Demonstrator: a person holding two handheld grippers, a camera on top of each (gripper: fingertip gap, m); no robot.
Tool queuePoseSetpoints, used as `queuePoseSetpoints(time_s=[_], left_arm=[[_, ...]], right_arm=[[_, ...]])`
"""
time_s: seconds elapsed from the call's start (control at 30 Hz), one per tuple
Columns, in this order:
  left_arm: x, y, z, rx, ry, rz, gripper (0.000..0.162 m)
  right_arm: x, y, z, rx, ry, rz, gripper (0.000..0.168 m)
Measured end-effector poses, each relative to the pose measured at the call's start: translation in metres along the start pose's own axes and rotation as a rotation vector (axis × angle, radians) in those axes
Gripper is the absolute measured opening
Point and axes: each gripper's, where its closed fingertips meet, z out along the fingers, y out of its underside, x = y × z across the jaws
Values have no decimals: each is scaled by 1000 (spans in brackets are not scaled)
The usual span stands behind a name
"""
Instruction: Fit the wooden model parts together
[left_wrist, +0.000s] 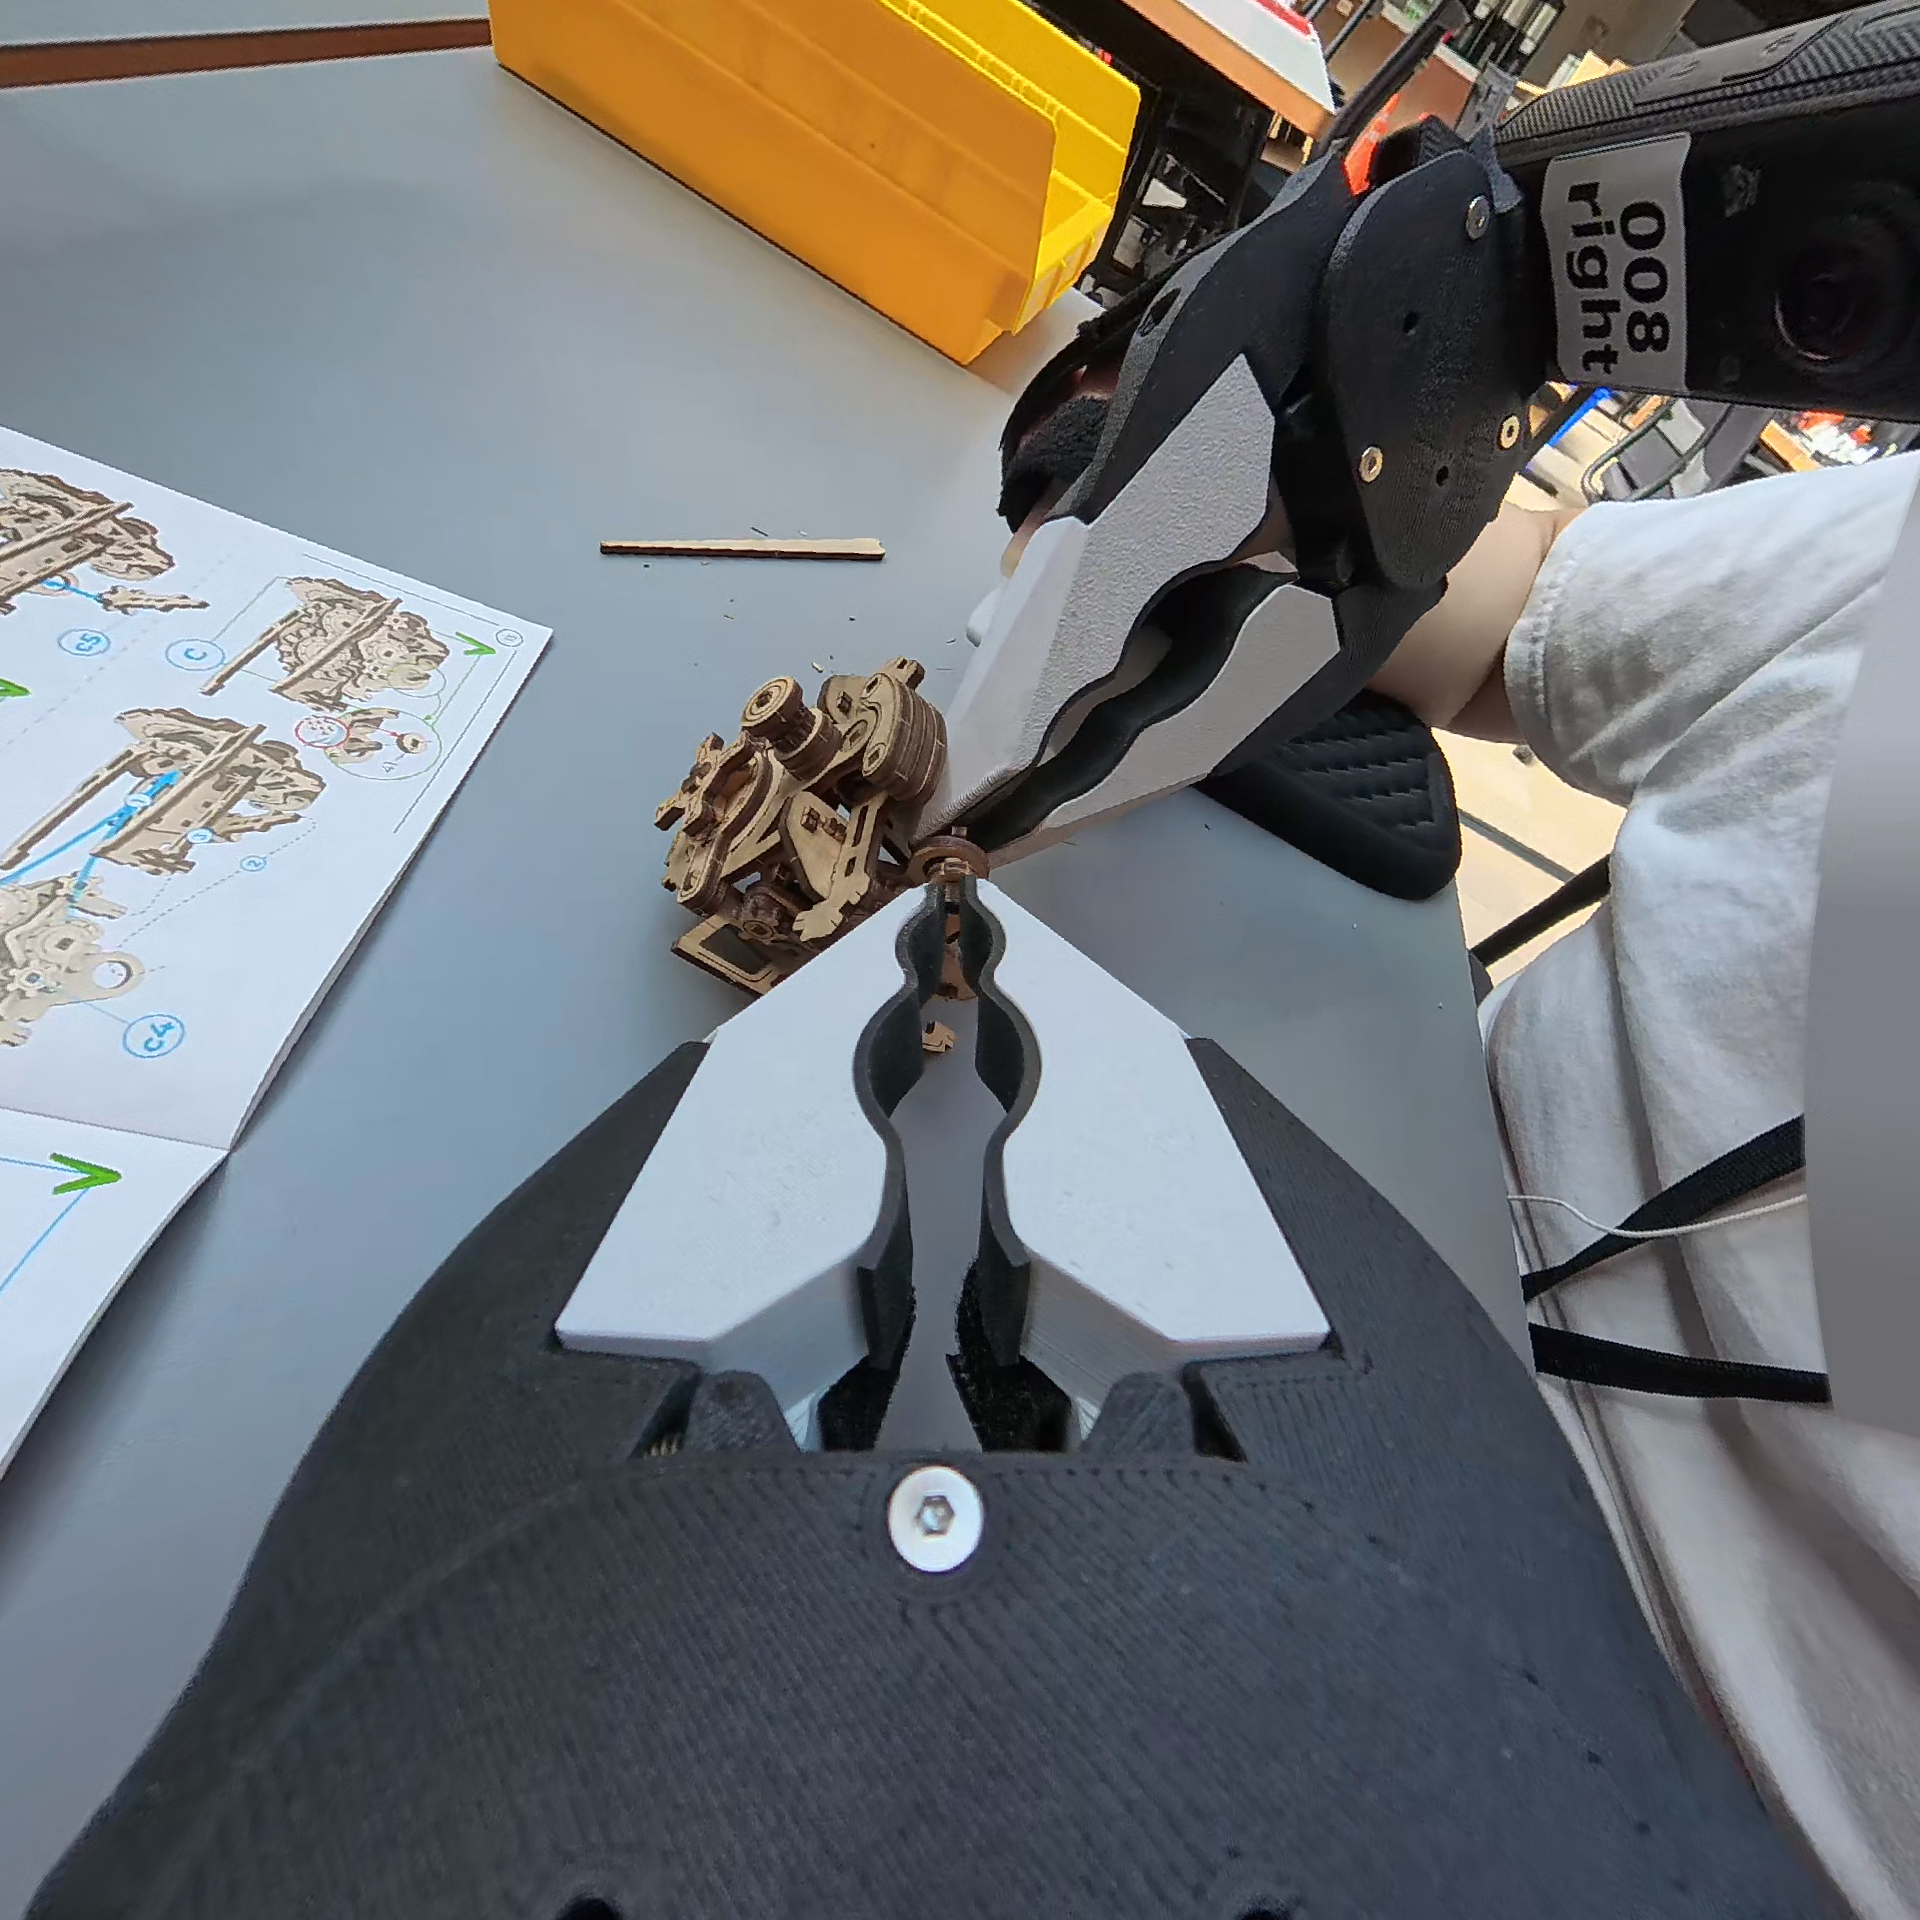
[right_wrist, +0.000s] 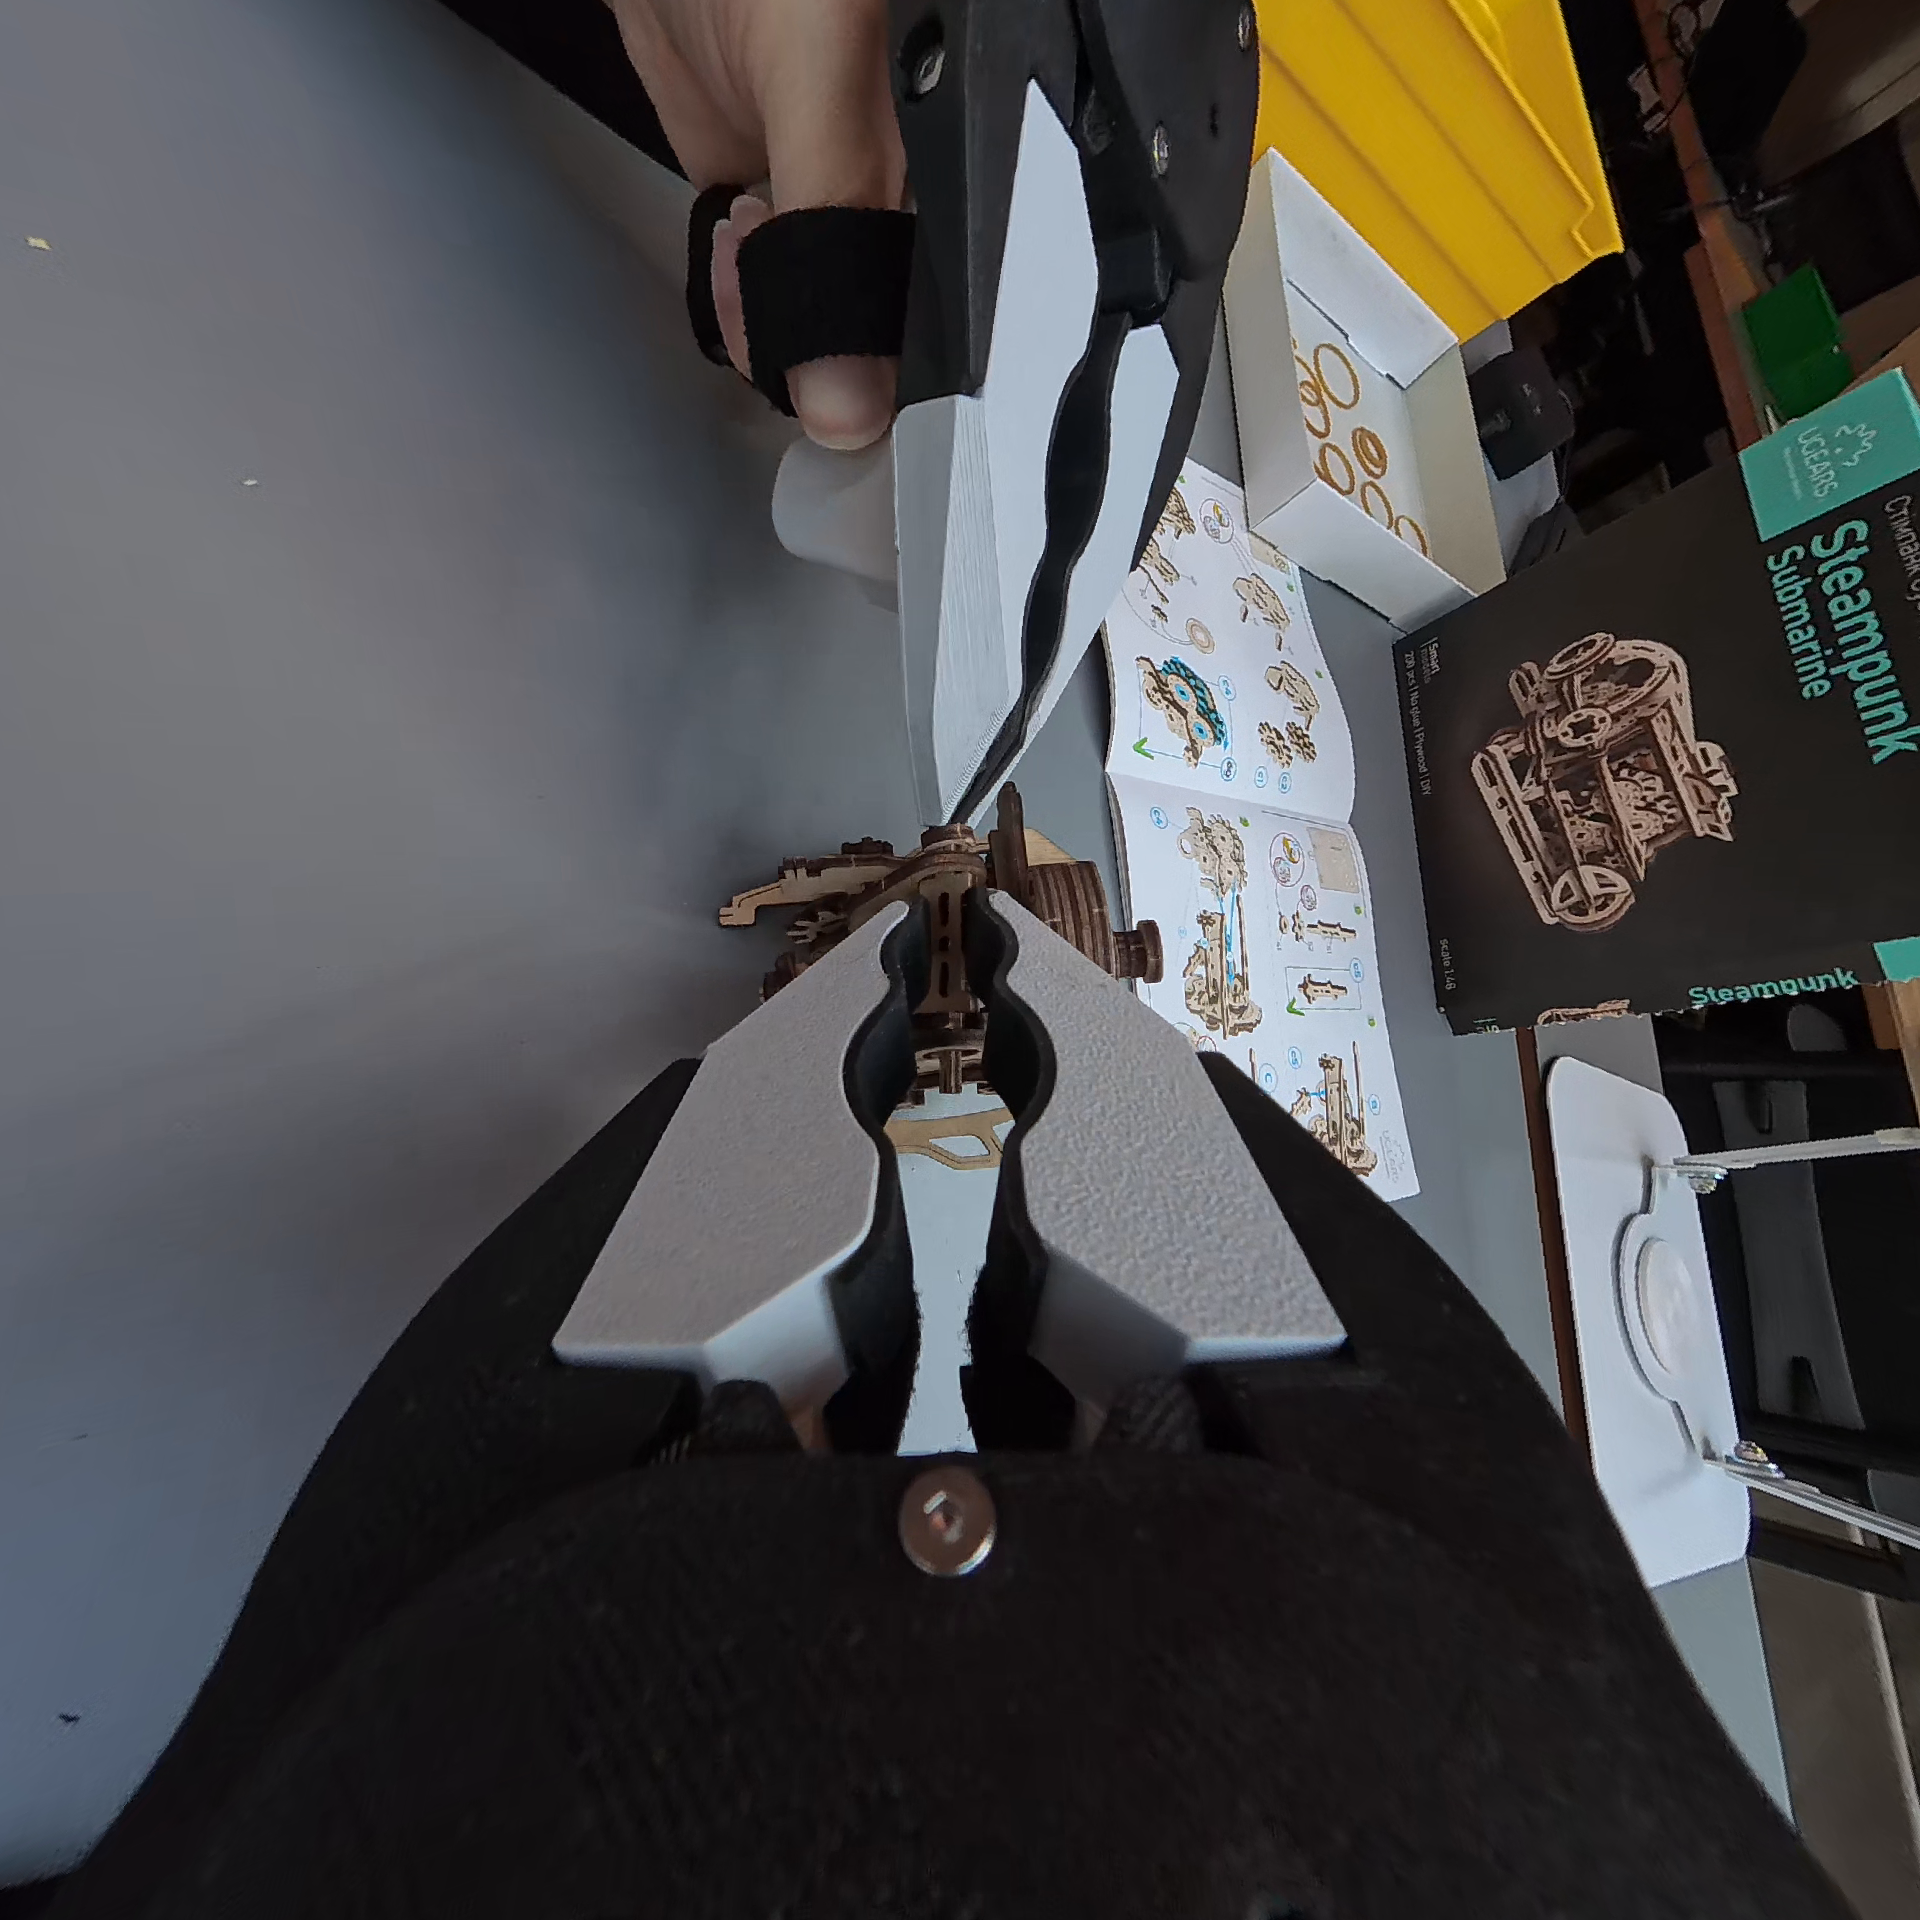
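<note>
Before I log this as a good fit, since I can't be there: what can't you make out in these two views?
- Left wrist view: the joint where the left gripper meets the small wooden part; its fingertips cover it.
- Right wrist view: the wooden model's near side, behind the right gripper.
- Either view: whether the parts are fully seated; too small.

The partly built brown wooden model (left_wrist: 800, 821) sits on the flat grey surface (left_wrist: 416, 343) near its edge. The open white instruction booklet (left_wrist: 218, 748) lies beside it, the yellow plastic bin (left_wrist: 831, 145) at the far edge, a thin wooden strip (left_wrist: 743, 548) between.
</note>
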Motion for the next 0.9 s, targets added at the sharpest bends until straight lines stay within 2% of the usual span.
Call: queuePoseSetpoints(time_s=[0.13,0.27,0.9], left_arm=[[3,-7,-3,57,25,53,0],[6,-2,-1,30,15,147,0],[15,12,0,-83,54,177,0]], right_arm=[[4,-4,-6,65,-4,8,4],[-2,-3,-5,57,-15,-30,4],[-17,-9,-4,22,-62,-84,1]])
